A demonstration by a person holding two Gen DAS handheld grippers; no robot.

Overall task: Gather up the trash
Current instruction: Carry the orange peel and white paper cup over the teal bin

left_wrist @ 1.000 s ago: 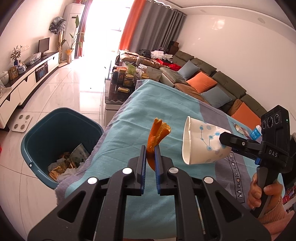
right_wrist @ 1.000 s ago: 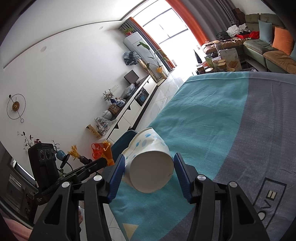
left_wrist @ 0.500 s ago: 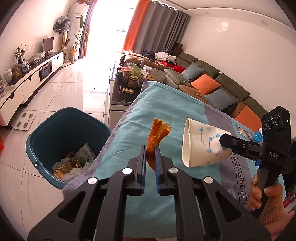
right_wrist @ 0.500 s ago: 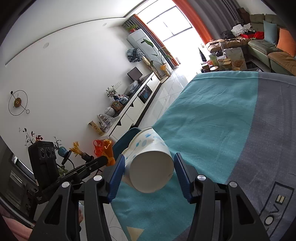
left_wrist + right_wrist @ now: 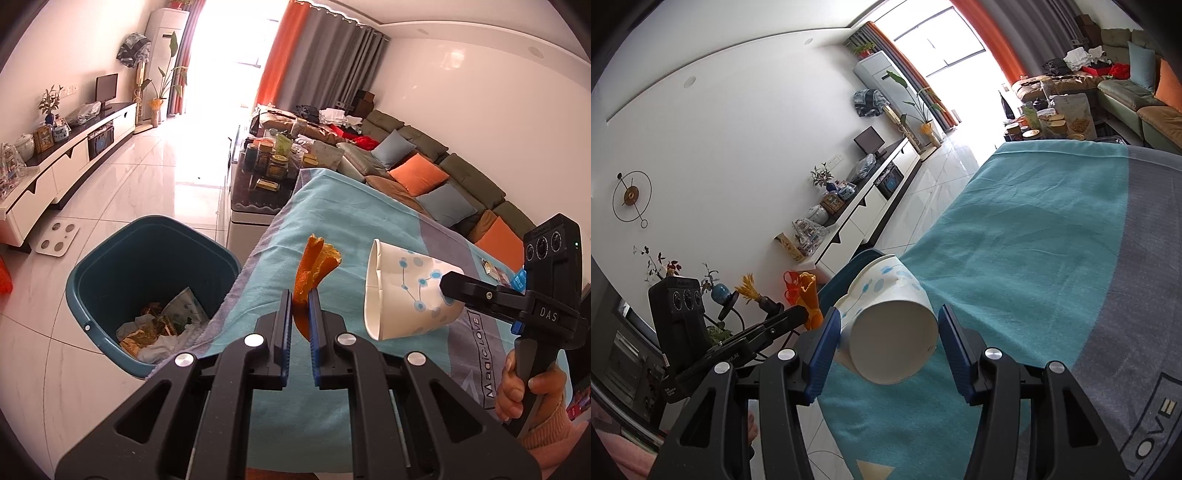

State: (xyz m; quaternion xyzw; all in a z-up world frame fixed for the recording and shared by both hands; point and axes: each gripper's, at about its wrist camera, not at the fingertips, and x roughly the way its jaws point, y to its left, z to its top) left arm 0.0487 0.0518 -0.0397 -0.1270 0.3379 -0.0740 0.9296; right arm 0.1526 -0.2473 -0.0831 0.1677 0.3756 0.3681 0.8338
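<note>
A: Trash is seen in both grippers. What is held by each one?

B: A curled orange strip of fruit peel (image 5: 314, 269) is pinched in the left gripper (image 5: 300, 314), whose jaws are almost fully closed on its lower end. A white paper cup with blue dots (image 5: 886, 325) is clamped on its side in the right gripper (image 5: 886, 345), whose jaws stand about half open, with the pads against the cup's walls. The cup's mouth is turned toward the bin side.

A: Where is the trash to be put?

B: A dark teal plastic bin (image 5: 110, 266) is placed on the white tiled floor (image 5: 122, 192), just beside the edge of the counter covered with a turquoise and grey cloth (image 5: 362, 206). Crumpled wrappers and paper (image 5: 159, 325) are already lying inside the bin, so a part of the collecting is judged as done.

A: Are the two pieces over the bin?

B: Not yet, it seems. Both pieces are held above the cloth, near its edge, and the bin is lower and to the left in the left wrist view. The carrying across and the release are judged as still left.

A: Is more trash left on the counter?

B: A few small packets (image 5: 495, 267) are seen at the far right of the cloth. Whether they are trash cannot be told.
</note>
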